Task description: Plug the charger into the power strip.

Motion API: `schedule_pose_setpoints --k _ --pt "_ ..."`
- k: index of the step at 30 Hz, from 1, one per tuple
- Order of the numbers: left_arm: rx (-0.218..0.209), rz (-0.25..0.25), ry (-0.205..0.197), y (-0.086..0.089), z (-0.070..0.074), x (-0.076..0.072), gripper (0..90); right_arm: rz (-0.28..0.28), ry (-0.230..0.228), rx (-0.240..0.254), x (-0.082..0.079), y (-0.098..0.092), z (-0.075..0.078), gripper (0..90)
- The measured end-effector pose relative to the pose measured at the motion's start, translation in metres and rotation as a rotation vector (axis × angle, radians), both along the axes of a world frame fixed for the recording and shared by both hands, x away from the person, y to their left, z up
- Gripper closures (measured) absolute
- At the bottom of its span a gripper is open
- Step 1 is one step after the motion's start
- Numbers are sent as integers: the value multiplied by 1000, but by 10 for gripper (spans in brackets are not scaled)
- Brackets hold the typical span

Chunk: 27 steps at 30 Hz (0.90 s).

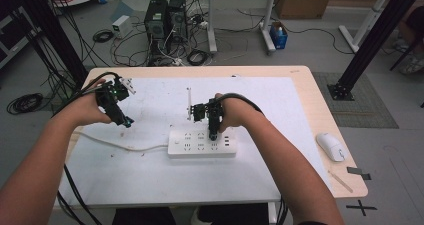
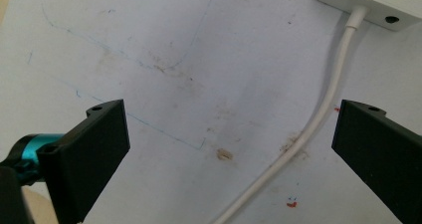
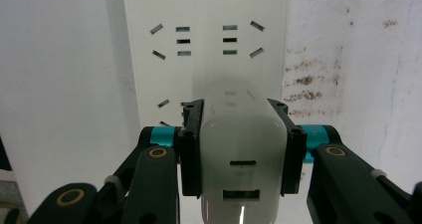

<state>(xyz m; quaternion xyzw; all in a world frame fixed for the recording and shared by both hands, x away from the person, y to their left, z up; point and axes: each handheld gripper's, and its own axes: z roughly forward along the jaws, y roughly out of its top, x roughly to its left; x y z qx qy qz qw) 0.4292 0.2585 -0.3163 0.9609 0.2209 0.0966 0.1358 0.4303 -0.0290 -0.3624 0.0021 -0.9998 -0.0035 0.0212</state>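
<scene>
Your right gripper (image 3: 242, 149) is pinching the charger (image 3: 242, 159) right over the strip (image 3: 206, 15), which runs up the frame's middle. Left gripper (image 2: 229, 149) hangs spread wide, empty, by the cord (image 2: 318, 119).

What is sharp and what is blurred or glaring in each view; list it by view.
High view: even, dim light, mildly soft throughout. Left gripper view: white cable and stained mat fairly sharp, the near black jaws soft-edged. Right gripper view: the power strip sockets crisp; the white charger held close is blurred at its top, with a small glare streak low down.
</scene>
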Motion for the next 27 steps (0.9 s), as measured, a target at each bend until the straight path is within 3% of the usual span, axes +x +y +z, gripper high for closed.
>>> schedule_pose_setpoints --k 1,2,6,9,18,19,21,22,27 --pt "0 0 0 0 0 0 16 0 0 0 0 0 0 628" --pt "-1 6 -1 0 0 0 16 13 -6 -31 -1 1 -6 628" --pt "0 2 1 -1 0 -1 16 -2 5 -3 1 -1 -7 628" --pt "-1 10 -2 0 0 -1 16 -2 5 -13 1 0 -7 629" --pt "3 6 1 -5 0 0 17 14 -28 -14 -4 2 -8 630" --pt "-1 10 0 -6 -1 0 17 28 -56 -32 -9 5 -8 630" --pt "6 4 3 -8 -2 0 16 14 -48 -12 -8 3 -9 630" --pt "6 1 6 -8 -3 0 16 -6 -22 9 -4 0 -9 630" --pt "13 3 9 -9 -4 0 17 15 -44 -2 -7 3 -13 630"
